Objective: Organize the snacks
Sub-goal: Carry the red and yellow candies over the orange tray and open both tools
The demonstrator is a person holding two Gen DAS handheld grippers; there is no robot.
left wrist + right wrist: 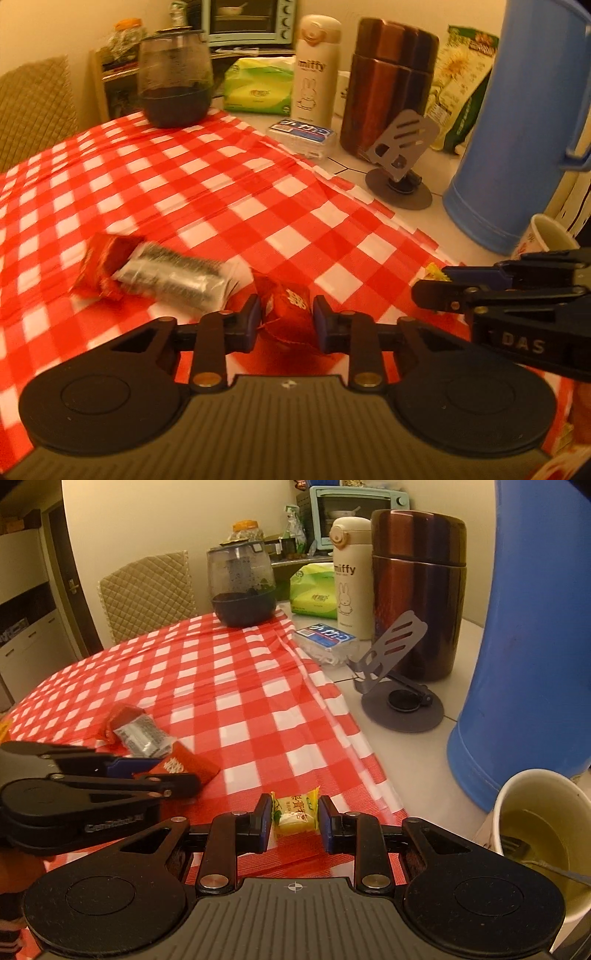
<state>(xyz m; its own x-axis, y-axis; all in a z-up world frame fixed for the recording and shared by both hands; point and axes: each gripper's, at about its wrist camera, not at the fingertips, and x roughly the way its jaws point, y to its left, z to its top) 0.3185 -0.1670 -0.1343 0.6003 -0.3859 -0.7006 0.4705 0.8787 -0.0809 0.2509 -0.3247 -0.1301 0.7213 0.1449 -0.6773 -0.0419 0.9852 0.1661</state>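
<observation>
My left gripper (287, 317) has its jaws on both sides of a red snack packet (291, 306) on the checked cloth; the packet also shows in the right wrist view (188, 762). My right gripper (294, 818) has its jaws on both sides of a small yellow snack packet (297, 810). I cannot tell whether either is clamped or only straddled. A silver packet (177, 275) lies across another red packet (105, 260) to the left. The left gripper (162, 775) shows in the right wrist view and the right gripper (436, 284) in the left wrist view.
The red-and-white checked cloth (207, 177) covers the table. At the back stand a dark glass jar (175, 77), a tissue pack (258, 86), a Miffy flask (314, 70), a brown thermos (388, 85), a phone stand (400, 162), a blue jug (524, 122) and a paper cup (543, 834).
</observation>
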